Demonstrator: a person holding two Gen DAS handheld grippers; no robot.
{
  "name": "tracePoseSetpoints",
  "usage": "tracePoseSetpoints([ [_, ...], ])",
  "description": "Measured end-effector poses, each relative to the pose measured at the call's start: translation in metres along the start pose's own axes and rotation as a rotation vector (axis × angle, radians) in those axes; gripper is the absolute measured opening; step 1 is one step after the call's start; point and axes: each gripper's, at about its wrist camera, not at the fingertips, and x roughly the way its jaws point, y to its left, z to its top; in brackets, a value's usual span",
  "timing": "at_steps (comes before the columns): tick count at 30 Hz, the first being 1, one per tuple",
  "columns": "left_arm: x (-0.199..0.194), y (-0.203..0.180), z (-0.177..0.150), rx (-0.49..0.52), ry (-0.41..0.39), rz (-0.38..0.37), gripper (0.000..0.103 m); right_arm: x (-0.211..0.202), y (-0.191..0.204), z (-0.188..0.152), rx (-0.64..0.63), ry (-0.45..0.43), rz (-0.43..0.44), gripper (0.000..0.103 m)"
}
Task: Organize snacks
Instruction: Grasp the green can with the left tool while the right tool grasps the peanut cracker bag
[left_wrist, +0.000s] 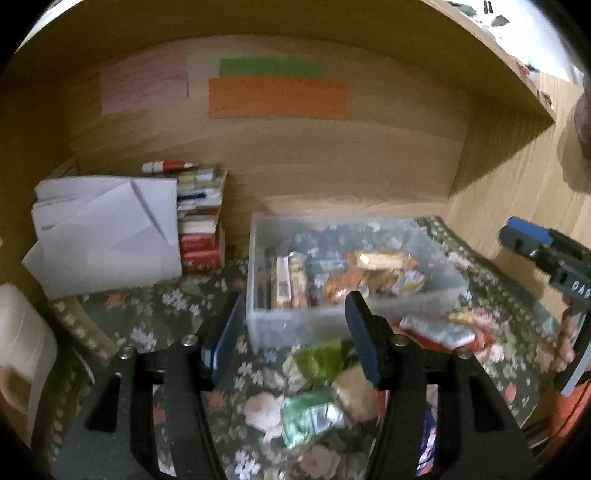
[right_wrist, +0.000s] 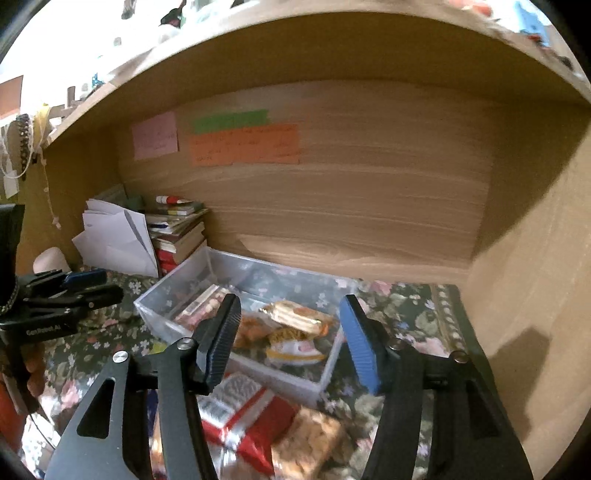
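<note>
A clear plastic bin (left_wrist: 258, 295) (right_wrist: 321, 384) holding several snack packets stands on a floral cloth inside a wooden desk nook. Loose snacks lie in front of it: green packets (left_wrist: 314, 410), a tan packet (left_wrist: 356, 391) and a red and silver packet (left_wrist: 436, 332), which also shows in the right wrist view (right_wrist: 240, 417) beside an orange-brown packet (right_wrist: 314, 439). My left gripper (left_wrist: 295, 332) is open and empty above the green packets. My right gripper (right_wrist: 288, 339) is open and empty over the bin's near edge; it also shows at the right of the left wrist view (left_wrist: 532, 243).
A stack of books (left_wrist: 201, 218) (right_wrist: 181, 229) with a glue tube on top and folded white papers (left_wrist: 107, 232) stand at the back left. Coloured paper notes (left_wrist: 277, 98) hang on the wooden back wall. A pale jug (left_wrist: 22, 347) is at far left.
</note>
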Motion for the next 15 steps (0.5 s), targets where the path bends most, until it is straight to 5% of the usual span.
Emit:
tracePoseSetpoints([
  [15,0.026,0.010,-0.080,-0.039,0.193,0.006,0.058,0.002,-0.021,-0.070,0.097,0.149,-0.023,0.058],
])
